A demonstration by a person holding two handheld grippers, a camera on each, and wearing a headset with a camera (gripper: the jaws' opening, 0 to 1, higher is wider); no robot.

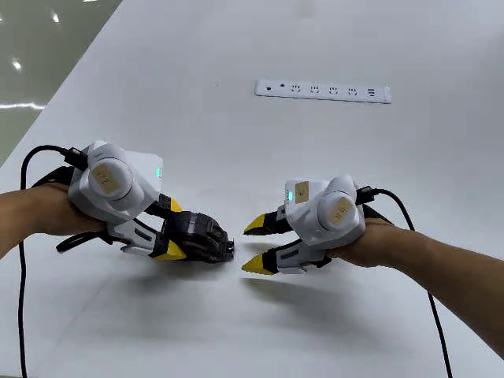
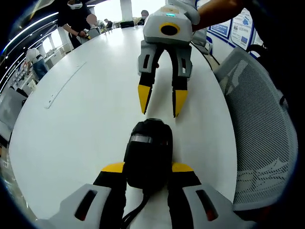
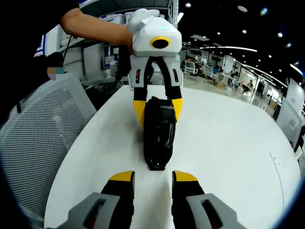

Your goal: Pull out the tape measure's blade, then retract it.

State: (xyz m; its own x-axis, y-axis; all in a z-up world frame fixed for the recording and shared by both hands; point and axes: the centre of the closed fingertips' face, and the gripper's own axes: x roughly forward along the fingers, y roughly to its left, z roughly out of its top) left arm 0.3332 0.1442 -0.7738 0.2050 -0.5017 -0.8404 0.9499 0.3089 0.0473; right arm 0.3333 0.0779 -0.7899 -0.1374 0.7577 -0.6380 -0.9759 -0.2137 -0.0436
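Observation:
A black tape measure [image 1: 197,236] rests low over the white table, clamped between the yellow-tipped jaws of my left gripper [image 1: 172,230]. In the left gripper view the tape measure [image 2: 148,153] sits between my jaws, its front end pointing at the right gripper [image 2: 159,100]. My right gripper [image 1: 257,245] stands open just right of the case, its tips a short gap from the blade end. In the right gripper view the tape measure [image 3: 158,131] lies straight ahead of my open right gripper [image 3: 152,177], held by the left gripper [image 3: 157,106]. No blade is drawn out.
A white power strip [image 1: 323,90] lies on the table [image 1: 236,142] farther back. Black cables trail from both grippers. A mesh office chair [image 2: 259,124] stands beside the table edge, and people work at the far end of the room.

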